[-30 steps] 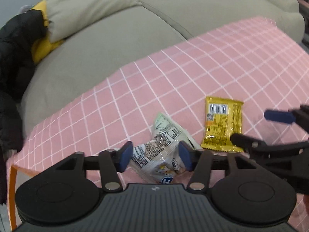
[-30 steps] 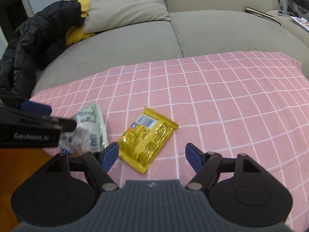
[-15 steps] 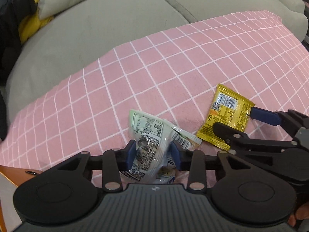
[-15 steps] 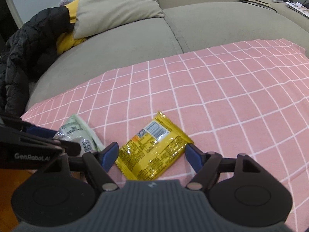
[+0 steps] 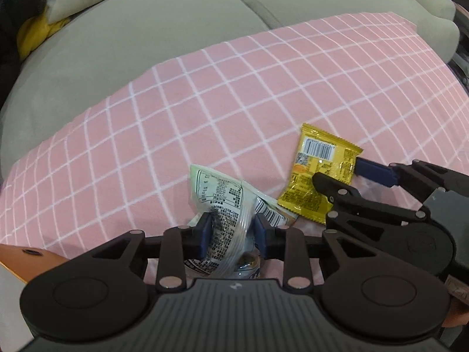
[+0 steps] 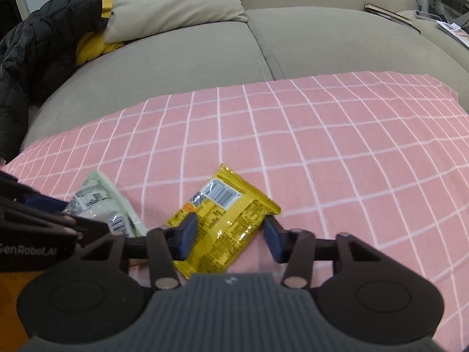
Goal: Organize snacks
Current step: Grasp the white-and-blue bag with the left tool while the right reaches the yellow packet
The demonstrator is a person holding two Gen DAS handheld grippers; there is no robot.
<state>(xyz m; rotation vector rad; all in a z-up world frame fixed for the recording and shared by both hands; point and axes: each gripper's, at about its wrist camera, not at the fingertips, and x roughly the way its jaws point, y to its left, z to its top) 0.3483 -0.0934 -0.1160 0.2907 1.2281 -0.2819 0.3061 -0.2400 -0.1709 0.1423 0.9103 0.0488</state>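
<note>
A pale green and white snack packet (image 5: 225, 202) lies on the pink checked cloth (image 5: 205, 117). My left gripper (image 5: 233, 234) is shut on it, its blue pads pinching the crumpled wrapper. The packet also shows in the right wrist view (image 6: 99, 202). A yellow snack packet (image 6: 222, 220) lies to its right, barcode side up. My right gripper (image 6: 230, 236) is partly closed around it, one pad at each side; the left pad touches the wrapper, the right one is at its edge. The yellow packet shows in the left wrist view (image 5: 319, 173) too.
The cloth covers a table in front of a beige sofa (image 6: 293, 44). A cushion (image 6: 176, 0), a black jacket (image 6: 38, 44) and a yellow garment lie on the sofa's left. Books (image 6: 390, 14) rest on the right armrest. An orange table edge (image 5: 35, 255) shows at left.
My left gripper closed on the green and white packet. My right gripper moved forward over the yellow packet and its jaws narrowed around it.
</note>
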